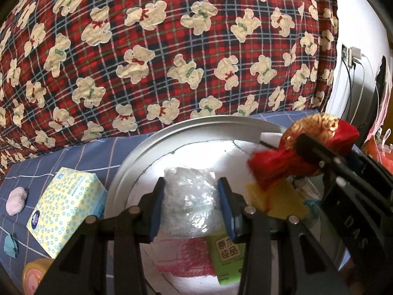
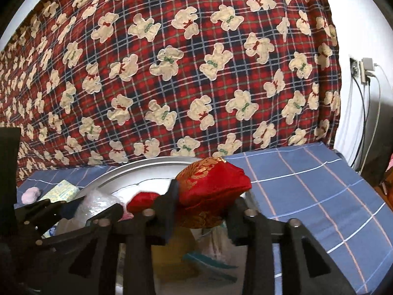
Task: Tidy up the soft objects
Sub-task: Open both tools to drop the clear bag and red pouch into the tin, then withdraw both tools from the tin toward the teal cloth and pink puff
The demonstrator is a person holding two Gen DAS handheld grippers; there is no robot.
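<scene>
1. Left wrist view: the left hand-held gripper (image 1: 190,206) is sitting low in the centre of the frame, its blue pads pressing on both sides of a crinkled clear plastic bag (image 1: 189,201) and holding it over the round white basin (image 1: 127,172).
2. Right wrist view: the right hand-held gripper (image 2: 201,211) is standing partly open around a red and gold embroidered pouch (image 2: 213,189); the left finger is lying against the pouch, but I cannot tell whether the right one is touching it, so it looks more released than gripped.
3. Already lying inside the basin, in the lower part of the left view, are a pink knitted piece (image 1: 186,255), a green packet (image 1: 227,258) and something yellow (image 1: 285,201), so part of the sorting looks done.
4. Still waiting outside on the blue checked bed sheet (image 1: 81,154), at the lower left of that view, are a yellow dotted tissue pack (image 1: 66,211), a pink fluffy pom-pom (image 1: 16,201), a small teal item (image 1: 10,245) and a round tin (image 1: 33,275) at the edge.
5. Judging from this, the task is roughly midway: two items are arriving at the basin, while several soft things are remaining on the bed.
</scene>
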